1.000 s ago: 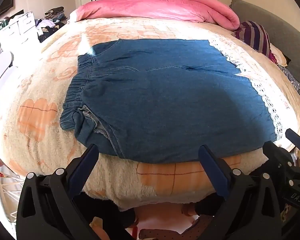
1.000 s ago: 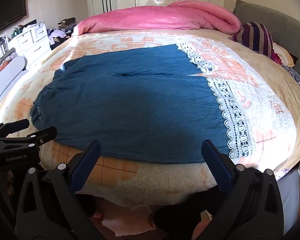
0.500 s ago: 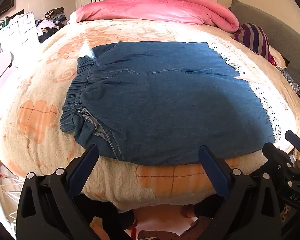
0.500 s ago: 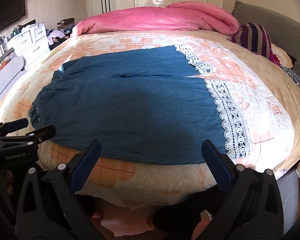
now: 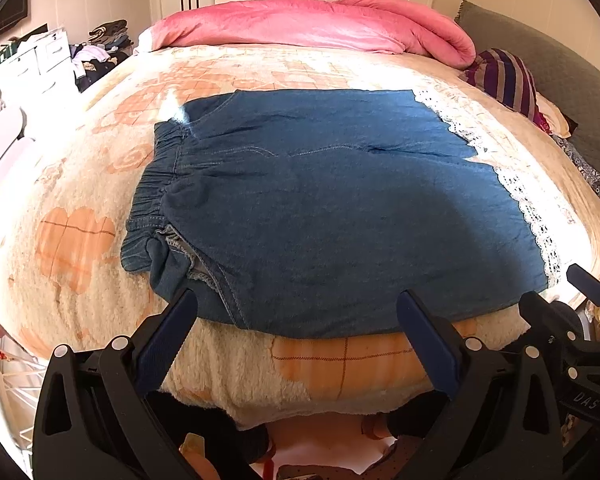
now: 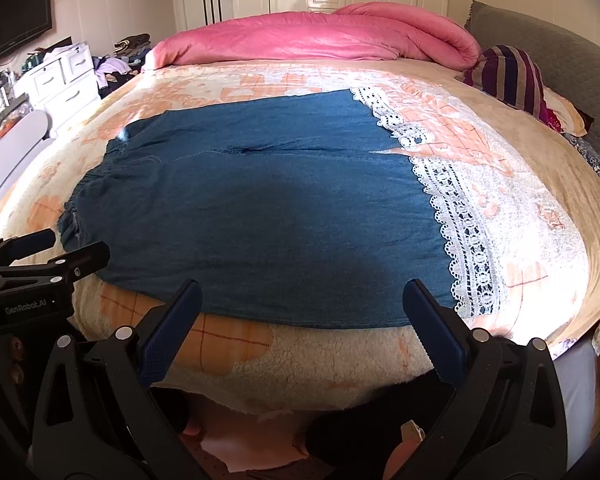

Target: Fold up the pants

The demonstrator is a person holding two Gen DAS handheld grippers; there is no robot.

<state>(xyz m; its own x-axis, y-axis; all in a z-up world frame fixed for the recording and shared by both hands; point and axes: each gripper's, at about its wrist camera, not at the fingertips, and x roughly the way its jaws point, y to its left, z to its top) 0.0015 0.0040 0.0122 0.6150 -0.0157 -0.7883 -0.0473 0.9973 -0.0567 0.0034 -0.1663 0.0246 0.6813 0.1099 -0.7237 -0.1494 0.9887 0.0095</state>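
Observation:
Blue denim pants [image 5: 320,208] lie flat on the bed, elastic waistband [image 5: 156,184] at the left, white lace hems [image 5: 532,216] at the right. They also show in the right wrist view [image 6: 260,208], with the lace hems [image 6: 468,248] at the right. My left gripper [image 5: 296,320] is open and empty, just short of the near edge of the pants by the waist end. My right gripper [image 6: 300,308] is open and empty, at the near edge toward the hem end. Each gripper shows at the edge of the other's view.
The bed carries a cream and orange fleece blanket [image 5: 80,200]. A pink duvet [image 5: 312,24] is heaped at the far side. A striped pillow [image 6: 508,72] and grey headboard [image 6: 572,64] are at the right. White drawers [image 6: 56,80] with clutter stand at the left.
Both grippers have drawn back and tilted slightly; the pants sit a little farther and lower in both views. The pants have not moved on the bed.

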